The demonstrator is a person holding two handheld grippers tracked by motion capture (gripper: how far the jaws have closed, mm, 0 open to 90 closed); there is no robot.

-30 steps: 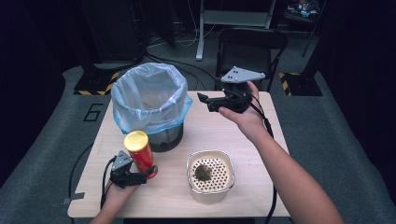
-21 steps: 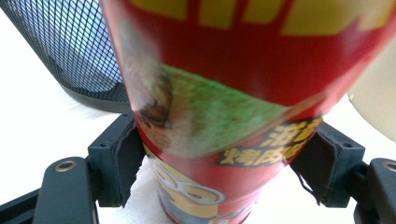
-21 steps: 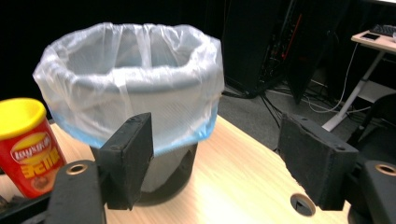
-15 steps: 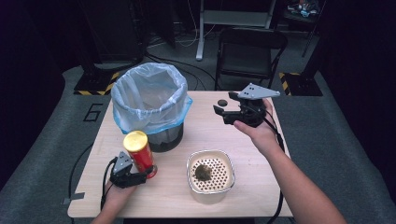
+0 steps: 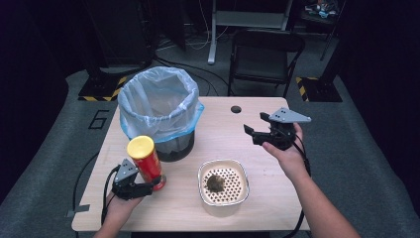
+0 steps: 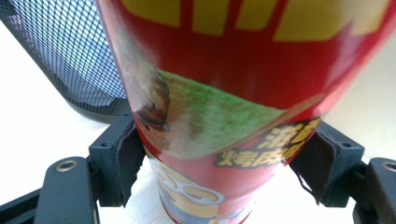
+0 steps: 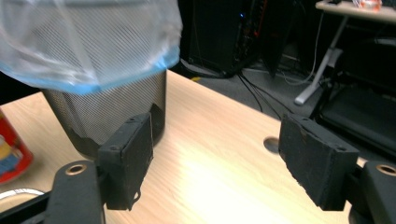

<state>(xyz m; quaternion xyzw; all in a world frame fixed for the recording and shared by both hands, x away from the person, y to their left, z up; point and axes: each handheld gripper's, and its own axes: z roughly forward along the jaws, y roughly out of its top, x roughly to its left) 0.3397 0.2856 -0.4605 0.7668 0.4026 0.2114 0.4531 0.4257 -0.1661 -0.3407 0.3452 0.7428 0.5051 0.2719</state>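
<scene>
The right claw (image 5: 253,133) has drawn back, open and empty, from the blue-lined black mesh waste bin (image 5: 159,111) toward the white perforated bowl (image 5: 224,182), probably to fetch more scraps, while the left claw (image 5: 148,186) grips the red cardboard crisp tube (image 5: 145,161) standing on the pale wooden worktop (image 5: 267,198)

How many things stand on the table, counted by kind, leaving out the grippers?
Mesh waste bin with blue bag: 1
Red chip can with yellow lid: 1
White perforated basket: 1
Dark lump in the basket: 1
Total: 4
</scene>
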